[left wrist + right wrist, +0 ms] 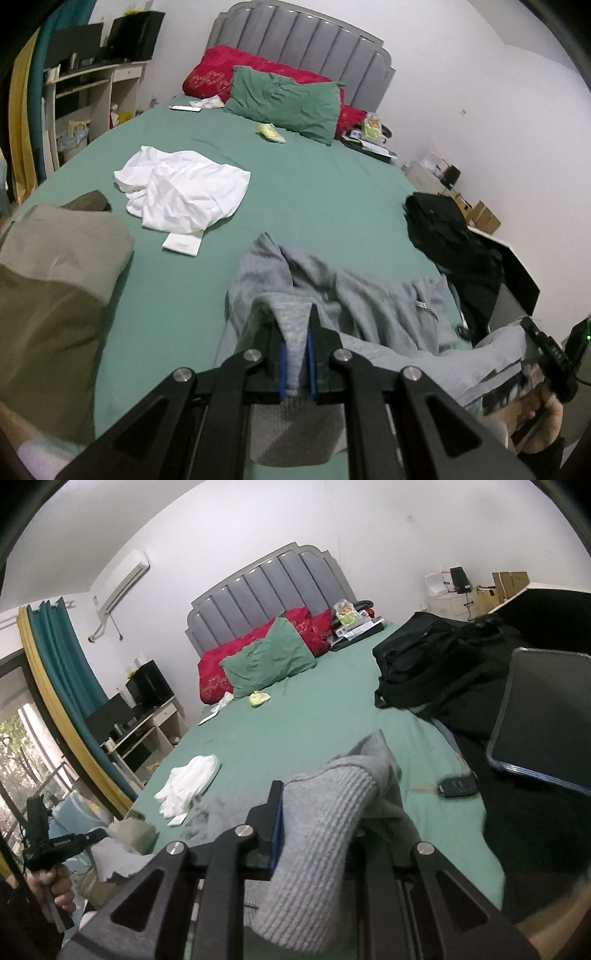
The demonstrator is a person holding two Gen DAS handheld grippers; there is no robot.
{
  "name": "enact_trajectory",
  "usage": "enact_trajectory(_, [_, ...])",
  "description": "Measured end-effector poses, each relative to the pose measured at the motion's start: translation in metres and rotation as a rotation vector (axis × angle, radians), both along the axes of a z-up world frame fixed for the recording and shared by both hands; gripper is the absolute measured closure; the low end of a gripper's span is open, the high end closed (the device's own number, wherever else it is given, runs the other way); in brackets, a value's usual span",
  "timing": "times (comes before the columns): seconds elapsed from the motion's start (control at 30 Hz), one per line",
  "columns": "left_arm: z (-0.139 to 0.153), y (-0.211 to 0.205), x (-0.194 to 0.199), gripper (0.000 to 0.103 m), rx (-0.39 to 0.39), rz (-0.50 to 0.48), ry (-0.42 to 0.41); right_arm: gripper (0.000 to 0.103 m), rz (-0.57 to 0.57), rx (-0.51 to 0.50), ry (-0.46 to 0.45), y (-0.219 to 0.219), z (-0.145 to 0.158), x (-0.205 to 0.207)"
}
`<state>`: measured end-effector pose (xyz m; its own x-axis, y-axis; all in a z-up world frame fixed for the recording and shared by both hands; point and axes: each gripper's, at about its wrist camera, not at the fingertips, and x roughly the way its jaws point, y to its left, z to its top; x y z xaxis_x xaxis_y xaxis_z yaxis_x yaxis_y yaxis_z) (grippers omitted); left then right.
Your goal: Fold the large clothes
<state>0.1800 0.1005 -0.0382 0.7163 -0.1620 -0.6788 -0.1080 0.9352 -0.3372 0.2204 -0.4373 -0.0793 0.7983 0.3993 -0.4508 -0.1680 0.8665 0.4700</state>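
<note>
**A:** Bedroom, foot of the bed: the left gripper (pixel 295 354) is closed on a fold of the grey sweatshirt (pixel 354 306), fabric pinched between its blue-lined fingers; the rest of the garment lies rumpled across the near part of the green sheet (pixel 317 192).

**B:** And the right gripper (pixel 314 830)?

**A:** Its jaws stand closed on the ribbed grey hem, which drapes over and hides the right-hand finger; so the grip looks firm, though that side is covered.

**B:** Room to work?

**A:** Bare sheet runs from the sweatshirt toward the green pillow (pixel 284 103) and red pillow (pixel 221 74) at the headboard; a white shirt (pixel 184 184) lies crumpled to the left, apart from the grey cloth; an olive garment (pixel 55 266) crowds the near left edge; a black bag (pixel 447 229) sits on the right edge, just beside the sweatshirt's far sleeve.
</note>
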Motion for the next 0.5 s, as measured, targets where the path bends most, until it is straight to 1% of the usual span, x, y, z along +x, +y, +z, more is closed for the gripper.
enact_trajectory(0.1, [-0.004, 0.008, 0.037, 0.095, -0.015, 0.022, -0.008, 0.087, -0.008, -0.007, -0.002, 0.011, 0.000, 0.050])
enact_trajectory(0.17, [-0.008, 0.016, 0.066, 0.095, -0.017, 0.041, -0.017, 0.086, -0.025, -0.010, 0.014, 0.016, -0.005, 0.084])
enact_trajectory(0.23, [-0.020, 0.023, 0.096, 0.093, -0.013, 0.059, 0.000, 0.076, -0.051, -0.015, 0.034, 0.019, -0.017, 0.118])
enact_trajectory(0.27, [-0.030, 0.027, 0.116, 0.089, -0.024, 0.065, 0.016, 0.072, -0.075, -0.028, 0.047, 0.019, -0.028, 0.137])
enact_trajectory(0.3, [-0.044, 0.033, 0.136, 0.070, -0.042, 0.077, 0.047, 0.058, -0.091, -0.049, 0.072, 0.020, -0.041, 0.157])
enact_trajectory(0.33, [-0.053, 0.037, 0.147, 0.055, -0.056, 0.088, 0.075, 0.032, -0.092, -0.064, 0.095, 0.021, -0.054, 0.177])
enact_trajectory(0.37, [-0.064, 0.045, 0.156, 0.024, -0.076, 0.121, 0.095, 0.019, -0.118, -0.079, 0.125, 0.019, -0.071, 0.194])
enact_trajectory(0.4, [-0.069, 0.052, 0.159, 0.014, -0.084, 0.163, 0.082, 0.009, -0.145, -0.085, 0.138, 0.016, -0.080, 0.201])
enact_trajectory(0.43, [-0.070, 0.058, 0.159, 0.013, -0.093, 0.197, 0.060, 0.009, -0.157, -0.080, 0.147, 0.013, -0.088, 0.204])
enact_trajectory(0.5, [-0.070, 0.070, 0.154, 0.010, -0.125, 0.213, 0.039, 0.009, -0.170, -0.070, 0.129, 0.009, -0.094, 0.198])
